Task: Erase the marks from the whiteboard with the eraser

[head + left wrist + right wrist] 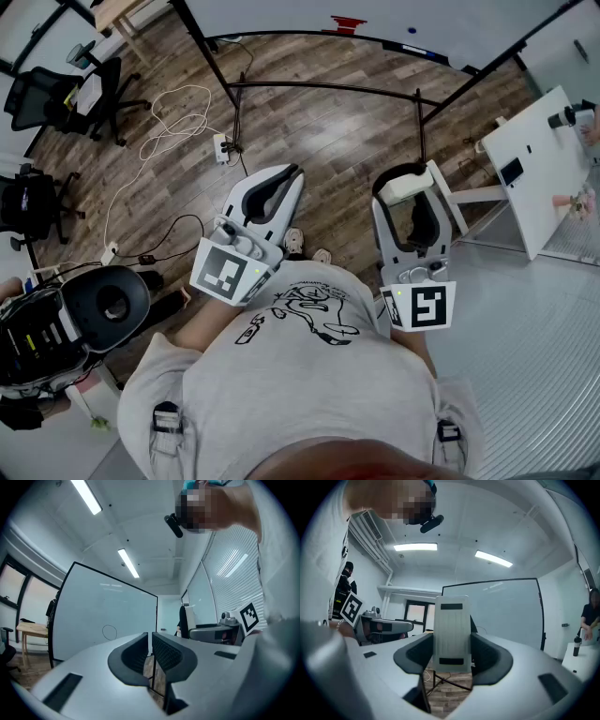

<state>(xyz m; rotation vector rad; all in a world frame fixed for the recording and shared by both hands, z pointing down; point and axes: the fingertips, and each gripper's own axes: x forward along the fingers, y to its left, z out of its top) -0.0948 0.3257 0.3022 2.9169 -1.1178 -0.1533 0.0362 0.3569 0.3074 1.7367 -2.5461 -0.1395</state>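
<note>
- The right gripper (452, 652) has its jaws pinching the eraser (451, 629), a pale ribbed block with a dark strip at its top and bottom. The block stands upright and sticks out above the jaws.
- The left gripper (150, 649) has its jaws pressed almost together, with only a thin slit between them and nothing in it.
- In the head view both grippers are held up in front of the person's chest, left and right of each other and apart.
- The whiteboard (105, 613) stands on a dark frame at the far side of the wooden floor (319, 131), well apart from both grippers.
- A thin drawn circle (109, 631) shows low on the board in the left gripper view. From the head view a red mark (345, 23) and a small blue dot (411, 30) show near its lower edge.
- A white bench (539, 164) stands at the right, and a black office chair (42, 98) at the far left.
</note>
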